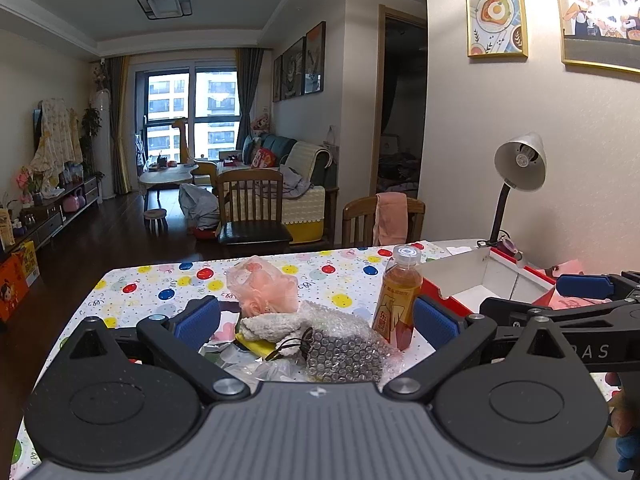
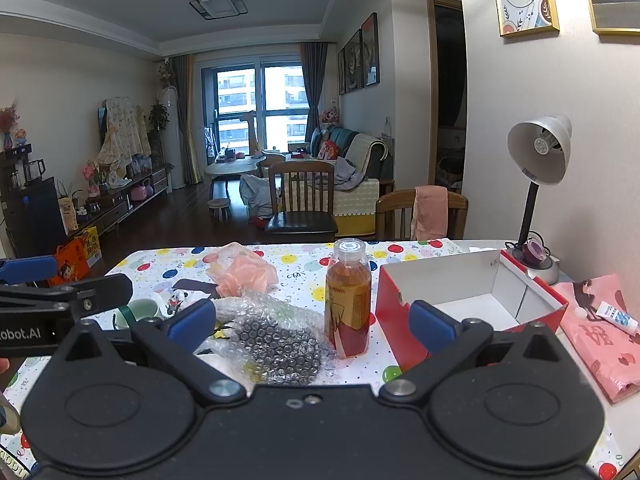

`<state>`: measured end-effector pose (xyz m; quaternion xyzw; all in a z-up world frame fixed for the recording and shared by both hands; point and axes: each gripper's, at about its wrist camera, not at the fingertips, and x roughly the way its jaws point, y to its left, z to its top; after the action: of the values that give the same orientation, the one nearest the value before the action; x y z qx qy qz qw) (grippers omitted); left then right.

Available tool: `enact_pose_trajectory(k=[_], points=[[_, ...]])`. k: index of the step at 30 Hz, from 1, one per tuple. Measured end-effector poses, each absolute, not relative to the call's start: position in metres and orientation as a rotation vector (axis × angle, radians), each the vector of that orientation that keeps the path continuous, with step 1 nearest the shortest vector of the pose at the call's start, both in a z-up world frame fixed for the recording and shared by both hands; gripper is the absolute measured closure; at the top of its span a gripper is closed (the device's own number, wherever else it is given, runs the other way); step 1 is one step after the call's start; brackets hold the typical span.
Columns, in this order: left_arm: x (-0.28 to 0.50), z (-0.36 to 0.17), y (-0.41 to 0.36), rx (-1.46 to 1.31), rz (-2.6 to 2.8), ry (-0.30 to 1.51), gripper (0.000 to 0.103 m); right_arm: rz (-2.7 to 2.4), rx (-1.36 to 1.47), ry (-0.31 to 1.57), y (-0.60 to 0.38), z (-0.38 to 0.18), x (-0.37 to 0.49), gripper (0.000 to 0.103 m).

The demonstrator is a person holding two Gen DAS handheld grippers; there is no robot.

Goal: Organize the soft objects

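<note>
Both tools wide open, nothing held. Left gripper (image 1: pixel 316 322) hovers over the soft pile near the table's (image 1: pixel 160 280) front edge: bubble wrap (image 1: pixel 344 354), white fuzzy cloth (image 1: pixel 272 326), pink mesh pouf in a bag (image 1: pixel 264 288) just beyond. Right gripper (image 2: pixel 312 326) sits beside it, bubble wrap (image 2: pixel 280 344) and the upright tea bottle (image 2: pixel 348 300) between its fingers in view. Red-and-white box (image 2: pixel 472 296), open, right of the bottle. Pink plastic bag (image 2: pixel 600 336) far right.
</note>
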<state>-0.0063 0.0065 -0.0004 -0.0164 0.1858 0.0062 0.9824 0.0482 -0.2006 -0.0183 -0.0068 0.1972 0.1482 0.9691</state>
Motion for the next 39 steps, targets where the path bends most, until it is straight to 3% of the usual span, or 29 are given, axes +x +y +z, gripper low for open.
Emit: enact_pose_trajectory(k=[27,39], points=[[-0.013,0.003,0.012,-0.058,0.018,0.345,0.0,0.316,-0.036,0.331,-0.192,-0.011,0.051,0.0],[0.016,-0.012,0.02,-0.092,-0.017,0.393,0.0,0.378,-0.045,0.459,-0.187,-0.032,0.104,0.0]])
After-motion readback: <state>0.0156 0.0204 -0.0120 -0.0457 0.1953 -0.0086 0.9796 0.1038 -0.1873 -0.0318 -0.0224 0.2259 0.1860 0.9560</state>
